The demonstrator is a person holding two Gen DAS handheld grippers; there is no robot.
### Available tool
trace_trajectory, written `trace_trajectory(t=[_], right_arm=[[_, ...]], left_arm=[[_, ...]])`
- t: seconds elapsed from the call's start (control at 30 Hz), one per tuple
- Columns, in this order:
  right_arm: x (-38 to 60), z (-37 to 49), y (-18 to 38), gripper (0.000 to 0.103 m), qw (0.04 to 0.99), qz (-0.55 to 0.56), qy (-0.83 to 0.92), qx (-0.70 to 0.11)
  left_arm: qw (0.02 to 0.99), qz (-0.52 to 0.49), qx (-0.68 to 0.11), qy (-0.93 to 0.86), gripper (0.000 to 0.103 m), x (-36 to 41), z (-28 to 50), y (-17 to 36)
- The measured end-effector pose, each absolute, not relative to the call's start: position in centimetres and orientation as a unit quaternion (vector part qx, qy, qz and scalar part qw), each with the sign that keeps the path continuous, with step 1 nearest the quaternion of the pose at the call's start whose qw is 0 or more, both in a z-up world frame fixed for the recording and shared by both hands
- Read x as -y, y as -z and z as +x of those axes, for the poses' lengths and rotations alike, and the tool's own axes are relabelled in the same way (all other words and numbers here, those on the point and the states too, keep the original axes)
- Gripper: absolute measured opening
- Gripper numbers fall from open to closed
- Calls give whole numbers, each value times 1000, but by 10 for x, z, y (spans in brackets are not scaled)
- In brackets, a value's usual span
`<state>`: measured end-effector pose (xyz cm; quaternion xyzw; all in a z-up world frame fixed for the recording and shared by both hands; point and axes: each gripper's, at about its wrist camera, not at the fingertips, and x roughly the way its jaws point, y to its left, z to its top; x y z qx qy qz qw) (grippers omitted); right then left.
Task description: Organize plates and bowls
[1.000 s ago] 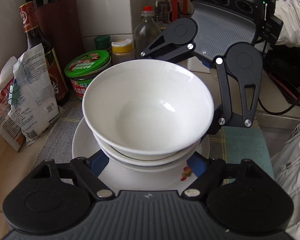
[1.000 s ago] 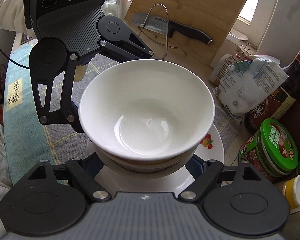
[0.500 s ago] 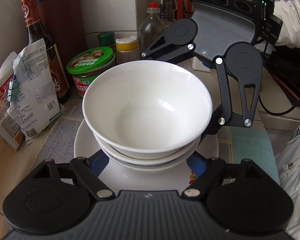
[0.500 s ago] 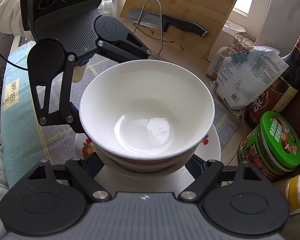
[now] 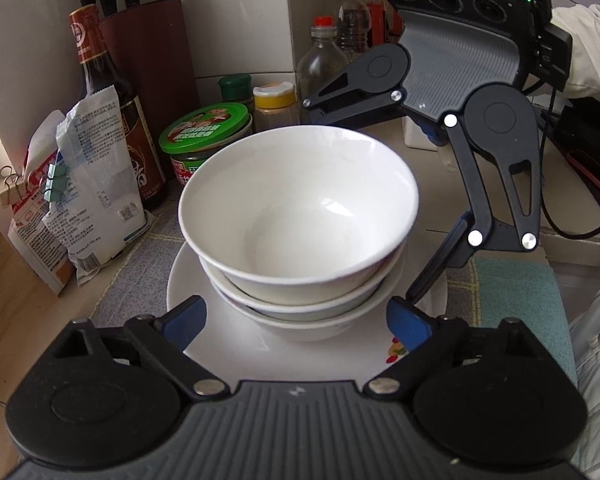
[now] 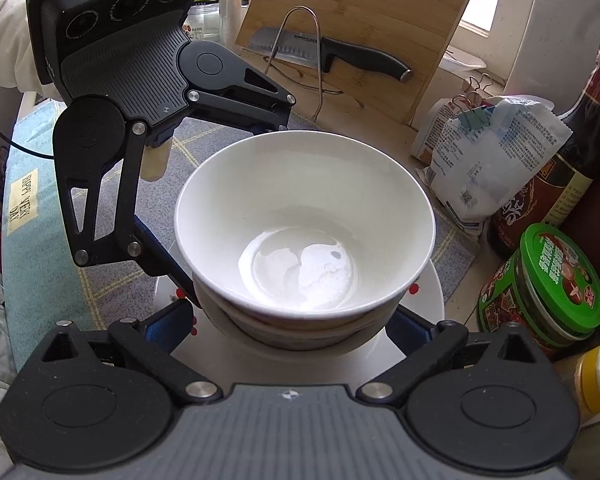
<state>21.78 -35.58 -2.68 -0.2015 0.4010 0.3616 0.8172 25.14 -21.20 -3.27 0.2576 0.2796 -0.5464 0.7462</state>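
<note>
Both sets of jaws just opening, nothing pinched: left gripper (image 5: 296, 320), right gripper (image 6: 288, 324) spread wide. Bowl stack (image 5: 300, 216) sits on plate (image 5: 236, 344), between fingertips. Back out straight, avoid nudging stack.

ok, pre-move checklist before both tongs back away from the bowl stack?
1. Left tongs off the stack, just opened: ok.
2. Right tongs off the stack, just opened: ok.
3. White ceramic bowls nested upright: ok.
4. Stack on the white fruit-print plate, inside its rim: ok.
5. Green-lidded jar apart from the plate: ok.
6. Plate lying flat on the checked mat: cannot tell.
</note>
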Motion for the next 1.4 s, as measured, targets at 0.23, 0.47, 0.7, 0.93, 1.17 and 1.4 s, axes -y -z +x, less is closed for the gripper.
trace_trajectory(t=[0.23, 0.47, 0.7, 0.93, 1.17, 1.4], right_arm=[[352, 208, 23, 103, 830, -198, -325, -407], [331, 185, 5, 103, 861, -157, -227, -428], [305, 146, -11, 103, 892, -56, -81, -442], [283, 107, -23, 103, 902, 38, 45, -427], [265, 80, -33, 103, 903, 57, 105, -412], [253, 71, -42, 103, 910, 63, 111, -395]], left_arm=[[804, 198, -258, 497, 102, 180, 229, 22], [873, 117, -220, 420, 102, 144, 195, 4], [898, 96, -282, 323, 102, 125, 175, -14], [903, 60, -310, 291, 102, 104, 156, -32], [902, 70, -326, 274, 102, 96, 142, -41], [903, 69, -324, 272, 102, 90, 136, -44]])
